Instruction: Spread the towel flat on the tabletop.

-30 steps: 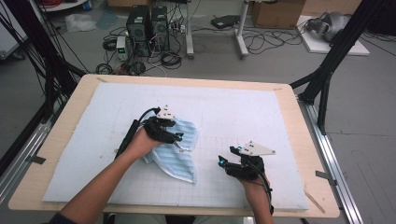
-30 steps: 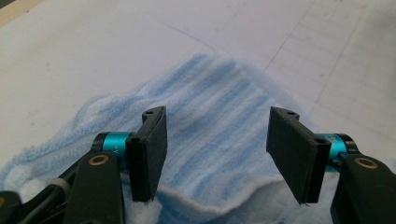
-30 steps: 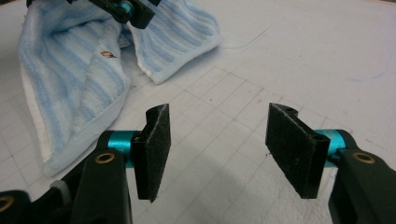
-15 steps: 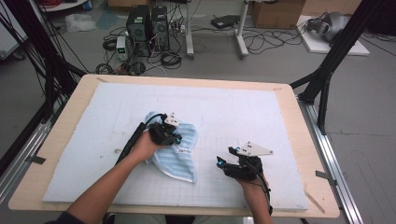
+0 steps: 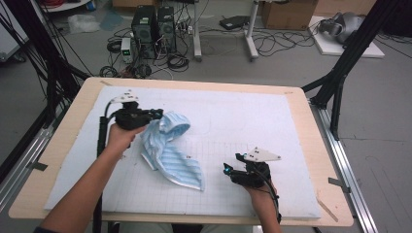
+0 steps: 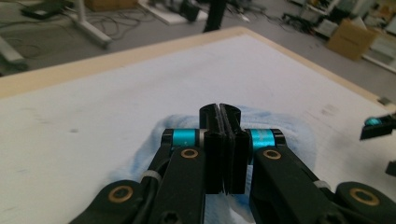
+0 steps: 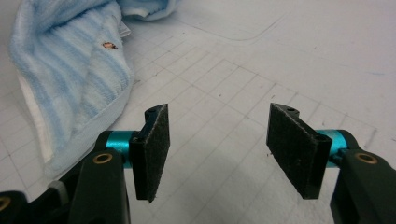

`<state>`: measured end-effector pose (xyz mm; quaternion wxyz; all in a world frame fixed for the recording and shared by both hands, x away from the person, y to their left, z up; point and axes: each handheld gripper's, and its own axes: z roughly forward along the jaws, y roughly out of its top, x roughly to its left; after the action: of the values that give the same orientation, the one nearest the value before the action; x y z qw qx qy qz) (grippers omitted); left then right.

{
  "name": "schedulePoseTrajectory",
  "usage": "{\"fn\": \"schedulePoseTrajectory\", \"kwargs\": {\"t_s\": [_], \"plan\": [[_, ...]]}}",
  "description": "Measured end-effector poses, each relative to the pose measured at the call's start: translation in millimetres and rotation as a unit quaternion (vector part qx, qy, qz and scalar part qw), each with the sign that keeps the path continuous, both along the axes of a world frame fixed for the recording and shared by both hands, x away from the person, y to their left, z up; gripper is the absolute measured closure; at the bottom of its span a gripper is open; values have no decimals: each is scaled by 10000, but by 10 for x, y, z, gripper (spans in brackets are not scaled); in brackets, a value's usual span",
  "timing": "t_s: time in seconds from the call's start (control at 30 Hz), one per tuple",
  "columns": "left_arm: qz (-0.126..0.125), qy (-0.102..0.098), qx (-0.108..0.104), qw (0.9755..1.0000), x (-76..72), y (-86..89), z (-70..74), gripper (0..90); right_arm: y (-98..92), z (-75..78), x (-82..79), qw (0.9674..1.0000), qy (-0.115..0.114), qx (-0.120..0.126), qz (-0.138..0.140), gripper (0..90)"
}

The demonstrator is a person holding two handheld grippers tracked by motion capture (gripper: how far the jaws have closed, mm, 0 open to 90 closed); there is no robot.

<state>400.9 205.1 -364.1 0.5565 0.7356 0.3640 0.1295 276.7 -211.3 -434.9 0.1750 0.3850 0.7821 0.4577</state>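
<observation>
No text, label, brand, number or sign could be read in any of the views. The blue striped towel carried a small brown mark near its edge, too small and blurred to tell whether it was a tag or a stain. The white mat on the table bore only a faint printed grid, without figures. The cardboard boxes on the floor behind the table showed no legible print, and the computer towers showed no readable badge.
</observation>
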Motion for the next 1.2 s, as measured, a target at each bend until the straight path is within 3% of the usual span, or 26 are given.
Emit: {"fn": "schedulePoseTrajectory", "kwargs": {"t_s": [0.13, 0.23, 0.4, 0.43, 0.5, 0.57, 0.6, 0.63, 0.67, 0.7, 0.77, 0.87, 0.97, 1.07, 1.2], "plan": [[446, 10, -81, 9990, -8, 331, -56, 880, 92, -15, 44, 10000, 50, -33, 49, 391], [772, 132, -161, 9968, -28, 576, -181, 880, 174, -26, 82, 9999, 56, -51, 118, 396], [977, 243, -258, 9946, -101, 764, -343, 880, 432, -8, 199, 9990, 219, 164, 354, 395], [1015, 266, -292, 9941, -114, 796, -367, 880, 633, -4, 281, 9970, 357, 173, 663, 392], [1052, 285, -288, 9936, -124, 840, -390, 880, 703, -7, 306, 9964, 391, 155, 742, 397], [1087, 316, -303, 9931, -135, 879, -406, 880, 876, -44, 365, 9946, 422, 33, 951, 448], [1117, 317, -311, 9928, -142, 901, -416, 880, 1019, -131, 416, 9905, 668, -36, 1201, 582], [1118, 329, -314, 9927, -148, 915, -420, 880, 1019, -131, 416, 9905, 668, -36, 1201, 582], [1127, 328, -309, 9926, -152, 931, -425, 880, 1054, -161, 422, 9882, 780, -58, 1315, 656], [1134, 335, -296, 9925, -157, 945, -425, 880, 1086, -161, 400, 9879, 689, -226, 1369, 734], [1158, 327, -295, 9923, -165, 978, -422, 880, 1079, -136, 366, 9836, 766, -225, 1616, 818], [1187, 309, -299, 9920, -177, 993, -415, 880, 994, -101, 254, 9772, 810, -450, 1910, 839], [1181, 342, -194, 9922, -183, 971, -429, 880, 830, -83, 117, 9724, 862, -506, 2109, 840], [1279, 389, -220, 9908, -198, 925, -500, 880, 570, -94, -24, 9748, 966, -330, 1985, 839], [1328, 493, -148, 9898, -243, 880, -640, 880, 330, -80, -197, 9766, 927, -392, 1901, 835]]}}
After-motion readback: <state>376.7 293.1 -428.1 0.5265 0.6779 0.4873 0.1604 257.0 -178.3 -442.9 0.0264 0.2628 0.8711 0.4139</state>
